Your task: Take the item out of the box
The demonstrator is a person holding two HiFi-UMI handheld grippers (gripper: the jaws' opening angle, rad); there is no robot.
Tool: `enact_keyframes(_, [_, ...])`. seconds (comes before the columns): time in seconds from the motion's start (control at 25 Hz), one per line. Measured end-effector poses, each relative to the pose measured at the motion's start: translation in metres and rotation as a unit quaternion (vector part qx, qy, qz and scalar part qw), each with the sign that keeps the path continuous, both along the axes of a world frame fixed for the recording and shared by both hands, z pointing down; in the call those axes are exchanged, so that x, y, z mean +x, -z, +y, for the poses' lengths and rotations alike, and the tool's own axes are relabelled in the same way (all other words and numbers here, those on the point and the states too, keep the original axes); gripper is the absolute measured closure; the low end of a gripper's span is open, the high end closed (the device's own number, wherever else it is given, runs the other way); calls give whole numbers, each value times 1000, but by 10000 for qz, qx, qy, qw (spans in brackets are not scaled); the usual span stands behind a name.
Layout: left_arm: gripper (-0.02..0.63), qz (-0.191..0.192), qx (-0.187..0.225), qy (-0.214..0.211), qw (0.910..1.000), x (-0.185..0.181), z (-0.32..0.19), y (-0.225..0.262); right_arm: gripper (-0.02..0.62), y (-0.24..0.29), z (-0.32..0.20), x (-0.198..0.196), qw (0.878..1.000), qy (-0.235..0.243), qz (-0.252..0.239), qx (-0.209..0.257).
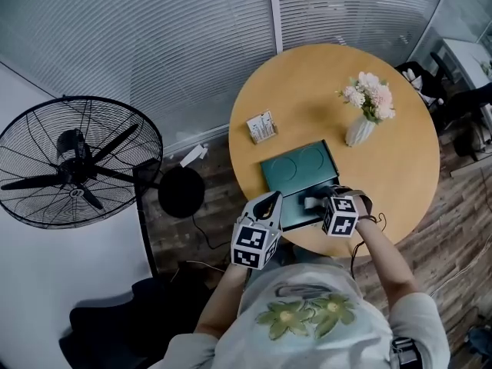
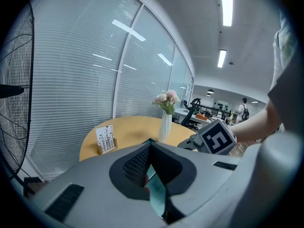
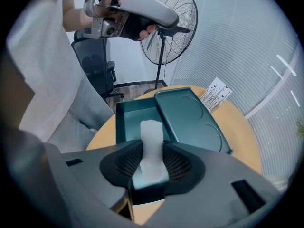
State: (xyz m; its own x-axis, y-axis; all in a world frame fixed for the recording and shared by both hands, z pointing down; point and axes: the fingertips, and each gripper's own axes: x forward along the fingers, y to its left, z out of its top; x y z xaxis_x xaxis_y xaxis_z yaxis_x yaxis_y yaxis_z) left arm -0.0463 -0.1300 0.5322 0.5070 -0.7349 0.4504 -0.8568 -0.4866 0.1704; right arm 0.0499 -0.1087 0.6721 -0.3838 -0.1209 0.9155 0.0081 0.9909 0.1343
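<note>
The round table [image 1: 307,83] looks like smooth, matt light wood. The box [image 3: 127,126] and its lid [image 3: 190,122] look like dark teal painted metal with a soft sheen. The item [image 3: 152,141] is white, frosted and matt, and the right gripper [image 3: 152,167] is smooth matt grey plastic with ribbed dark pads [image 3: 125,165].

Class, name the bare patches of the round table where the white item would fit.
Bare table lies beyond the card holder and vase, and between lid, vase and the right rim. The near edge is crowded: open box, left gripper, right gripper with the white item.
</note>
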Motion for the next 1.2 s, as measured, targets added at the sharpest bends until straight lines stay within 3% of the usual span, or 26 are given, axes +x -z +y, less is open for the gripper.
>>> enact_keyframes(0.56, [604, 4, 9, -8, 10000, 1, -2, 2, 449, 48, -6, -15, 9939, -425, -946, 370])
enact_keyframes(1.2, [604, 39, 107, -59, 9999, 7, -10, 12, 449, 88, -13, -12, 9718, -1248, -1967, 363])
